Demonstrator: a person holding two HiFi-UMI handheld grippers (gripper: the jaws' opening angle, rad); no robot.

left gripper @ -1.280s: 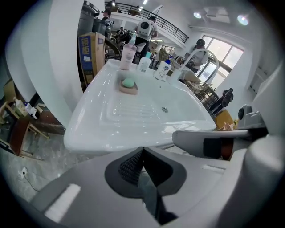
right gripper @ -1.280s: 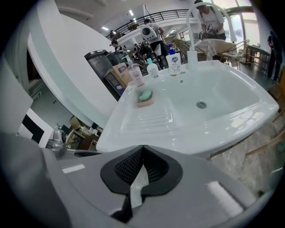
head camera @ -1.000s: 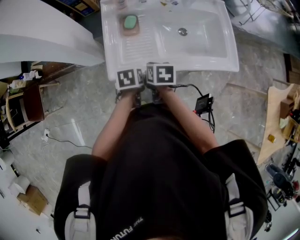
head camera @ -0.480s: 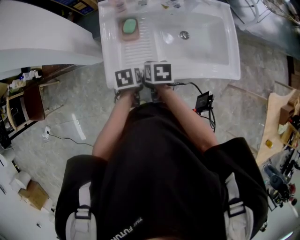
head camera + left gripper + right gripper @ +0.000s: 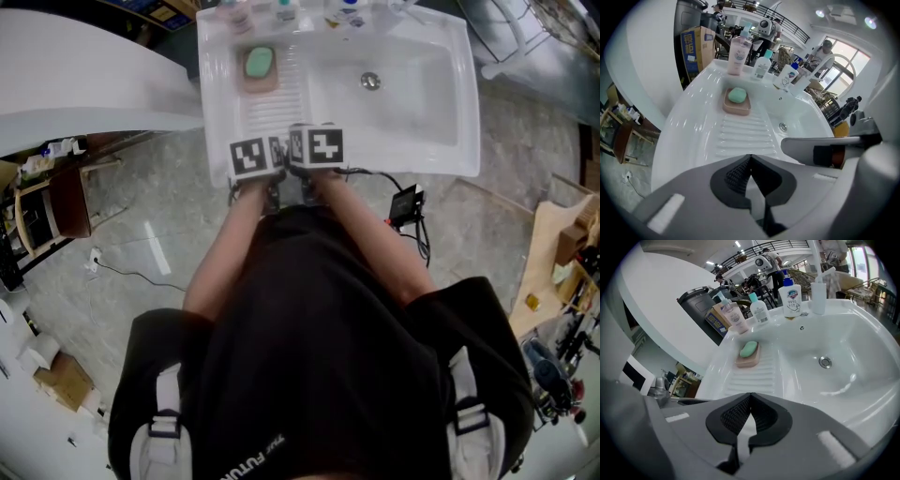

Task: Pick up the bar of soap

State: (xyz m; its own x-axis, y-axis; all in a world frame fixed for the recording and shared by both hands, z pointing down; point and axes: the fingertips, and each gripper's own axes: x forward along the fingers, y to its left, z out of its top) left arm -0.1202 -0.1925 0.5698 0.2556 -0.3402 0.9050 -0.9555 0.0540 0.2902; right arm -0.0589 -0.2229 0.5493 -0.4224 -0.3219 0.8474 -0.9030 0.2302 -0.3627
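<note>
A green bar of soap [image 5: 258, 62] [image 5: 737, 95] [image 5: 748, 349] lies on a pink soap dish [image 5: 736, 105] at the far left of a white sink's [image 5: 218, 103] ribbed drainboard. Both grippers hover side by side over the sink's near edge, well short of the soap. My left gripper [image 5: 749, 158] [image 5: 255, 156] is shut with nothing between its pads. My right gripper [image 5: 750, 396] [image 5: 320, 147] is also shut and empty. In the head view only their marker cubes show; the jaws are hidden under them.
Several bottles [image 5: 791, 300] [image 5: 737, 55] stand along the sink's back rim beside a tap [image 5: 817, 289]. The basin with its drain [image 5: 371, 82] lies to the right of the drainboard. A white curved counter [image 5: 75, 84] is at the left; a cable and small box [image 5: 406, 205] lie on the floor.
Both grippers have moved forward together over the sink's near edge, so the sink and soap sit a little closer in view. Their jaws stay shut.
</note>
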